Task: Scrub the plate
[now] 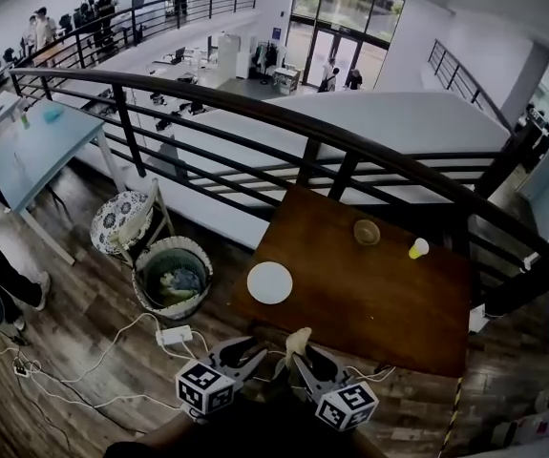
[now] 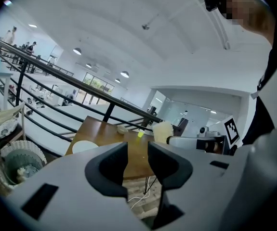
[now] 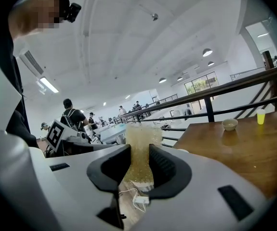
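So, quick status from my remote seat. The left gripper point(image 2: 137, 154) has its fingers point(image 2: 107, 170) parted and nothing sits between them; through the gap I only see the near edge of the worktop point(image 2: 99, 129) and some floor. The right gripper point(image 3: 139, 160) is the busy one: its fingers are clamped on a yellowish sponge point(image 3: 141, 137), which sticks out well past the fingertips.

The plate point(image 1: 269, 282) is white and round, and it lies flat near the worktop's near-left corner. It's ahead of both sets of fingers and apart from them, not touched by anything. From the left gripper view it sits beyond the fingers and off to their left. In the head view both grippers look to be just short of the worktop's near edge, side by side, angled toward each other, so the sponge ends up close beside the left fingertips.

Farther out, beyond and to the right of the right fingers, there's a small bowl point(image 3: 230, 124) and a yellow cup point(image 3: 260, 116), near each other at the far side by the railing point(image 1: 255, 113).

Off to the left of the left fingers, down on the floor, there's a round basket point(image 1: 142, 280) (something's in it, can't tell what) and a white power strip point(image 1: 174, 335) with cables.
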Tool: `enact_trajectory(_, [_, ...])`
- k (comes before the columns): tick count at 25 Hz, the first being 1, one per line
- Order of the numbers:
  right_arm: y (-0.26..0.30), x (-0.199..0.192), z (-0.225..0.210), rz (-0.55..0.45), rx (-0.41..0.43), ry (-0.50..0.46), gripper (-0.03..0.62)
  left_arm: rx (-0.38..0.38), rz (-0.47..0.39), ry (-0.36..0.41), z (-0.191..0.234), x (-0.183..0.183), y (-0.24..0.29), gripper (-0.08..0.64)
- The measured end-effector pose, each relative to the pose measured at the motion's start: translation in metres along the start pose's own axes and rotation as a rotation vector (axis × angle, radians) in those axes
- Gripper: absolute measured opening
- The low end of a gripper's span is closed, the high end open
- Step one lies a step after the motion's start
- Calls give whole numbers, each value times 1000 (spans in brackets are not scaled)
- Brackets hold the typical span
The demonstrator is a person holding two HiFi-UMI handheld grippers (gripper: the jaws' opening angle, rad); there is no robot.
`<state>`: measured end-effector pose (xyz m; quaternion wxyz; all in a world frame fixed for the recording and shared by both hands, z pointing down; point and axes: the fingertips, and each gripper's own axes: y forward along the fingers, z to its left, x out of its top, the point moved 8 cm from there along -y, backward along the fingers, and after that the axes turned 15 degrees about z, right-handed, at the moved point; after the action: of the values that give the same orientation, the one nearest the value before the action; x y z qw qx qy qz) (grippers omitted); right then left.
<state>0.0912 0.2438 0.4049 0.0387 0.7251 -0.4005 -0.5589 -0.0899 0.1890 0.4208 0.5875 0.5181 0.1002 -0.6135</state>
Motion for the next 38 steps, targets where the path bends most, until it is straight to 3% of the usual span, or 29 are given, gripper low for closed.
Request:
enact_trajectory(7, [23,39,-67,12,0,0,129,11,-14,-13,24,45,56,140])
enact_trajectory(20, [68,88,-161,99,106,70,129,121,-12,-91,54,91,117,140])
enact_trajectory(29, [106,97,-184,152,80,99,129,150,17,-136,93,101,123,140])
enact_trajectory(35, [129,107,-186,155,10,119,129,131,83,-69,129,115,131,140])
enact_trajectory(38, [141,103,-187,178,-7,125,129,138,108,-72,146,113,134,140])
